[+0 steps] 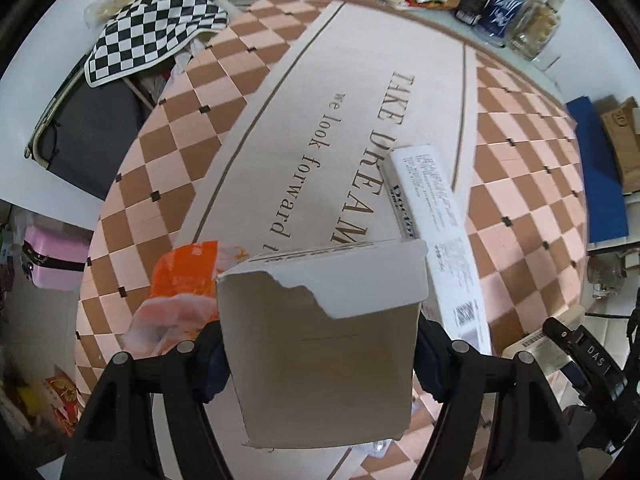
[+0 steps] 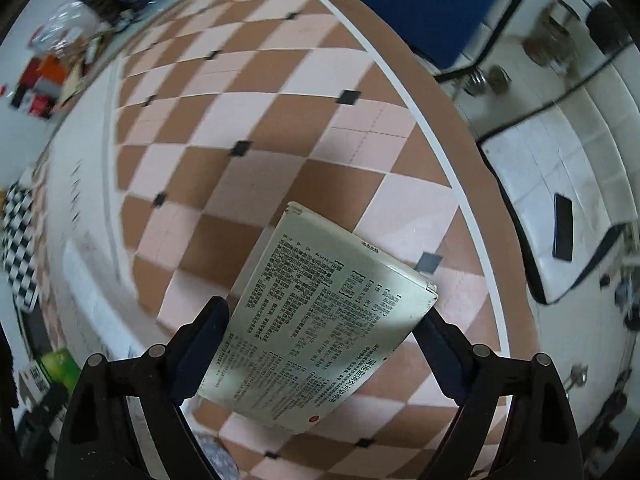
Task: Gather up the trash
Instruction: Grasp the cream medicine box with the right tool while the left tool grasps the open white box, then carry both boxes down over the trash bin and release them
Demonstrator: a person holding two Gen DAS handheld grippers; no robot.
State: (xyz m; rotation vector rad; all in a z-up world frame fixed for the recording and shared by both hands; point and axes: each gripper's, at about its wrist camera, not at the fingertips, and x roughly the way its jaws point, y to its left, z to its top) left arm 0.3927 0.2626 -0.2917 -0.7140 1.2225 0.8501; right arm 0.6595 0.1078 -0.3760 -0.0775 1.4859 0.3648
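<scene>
So I have trash in both tongs: my left gripper (image 1: 320, 344) pinches a torn box (image 1: 320, 344), my right gripper (image 2: 316, 336) pinches a printed box (image 2: 316, 336). Left on the mat (image 1: 180, 128): a long box (image 1: 436, 216) and an orange bag (image 1: 180, 280). No bin shows.

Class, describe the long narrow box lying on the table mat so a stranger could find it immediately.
Start at the checkered mat with its pale lettered centre strip. The long white box lies at that strip's right edge, behind the torn carton in the left gripper. Only it is slim, with a barcode.
</scene>
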